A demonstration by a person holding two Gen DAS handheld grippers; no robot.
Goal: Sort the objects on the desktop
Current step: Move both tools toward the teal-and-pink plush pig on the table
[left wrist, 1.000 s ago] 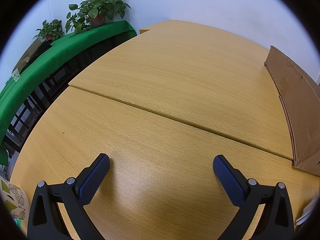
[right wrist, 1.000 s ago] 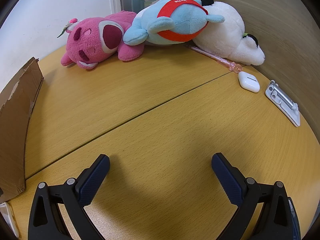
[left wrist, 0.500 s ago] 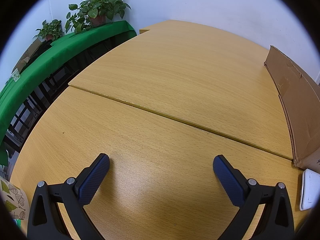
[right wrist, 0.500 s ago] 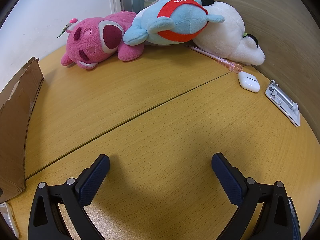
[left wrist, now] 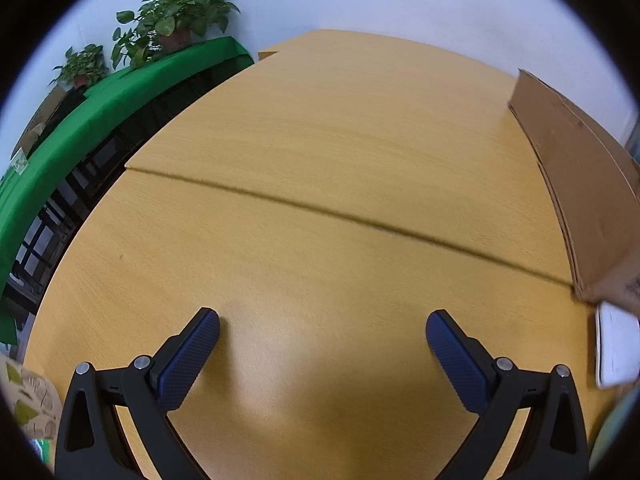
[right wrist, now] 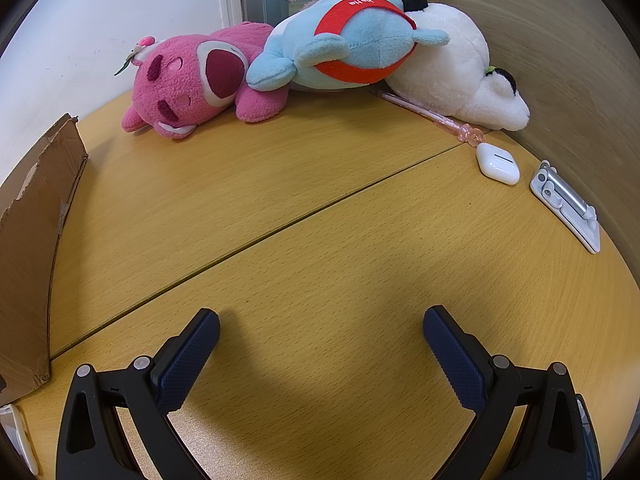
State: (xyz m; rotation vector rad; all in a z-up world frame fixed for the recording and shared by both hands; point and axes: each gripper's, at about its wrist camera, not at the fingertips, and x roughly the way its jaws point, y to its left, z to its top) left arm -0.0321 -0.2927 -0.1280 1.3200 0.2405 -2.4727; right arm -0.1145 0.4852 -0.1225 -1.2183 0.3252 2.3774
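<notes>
1. Left wrist view: the left gripper (left wrist: 322, 326) hangs over the wooden desk (left wrist: 320, 152) with its blue-padded jaws spread wide and nothing between them. A cardboard box (left wrist: 580, 184) stands at the right edge, with a flat white object (left wrist: 616, 350) just beside its near corner. Potted plants (left wrist: 176, 16) sit on a green-covered shelf (left wrist: 80, 128) at far left.

2. Right wrist view: the right gripper (right wrist: 321, 324) is likewise spread and empty above the desk. At the far edge lie a pink plush (right wrist: 192, 84), a blue plush (right wrist: 348, 44) and a white plush (right wrist: 456, 72), touching one another. A pink pen (right wrist: 428, 114) lies against the white plush; a white earbud case (right wrist: 497, 163) and a silver stand (right wrist: 566, 204) rest to the right.
</notes>
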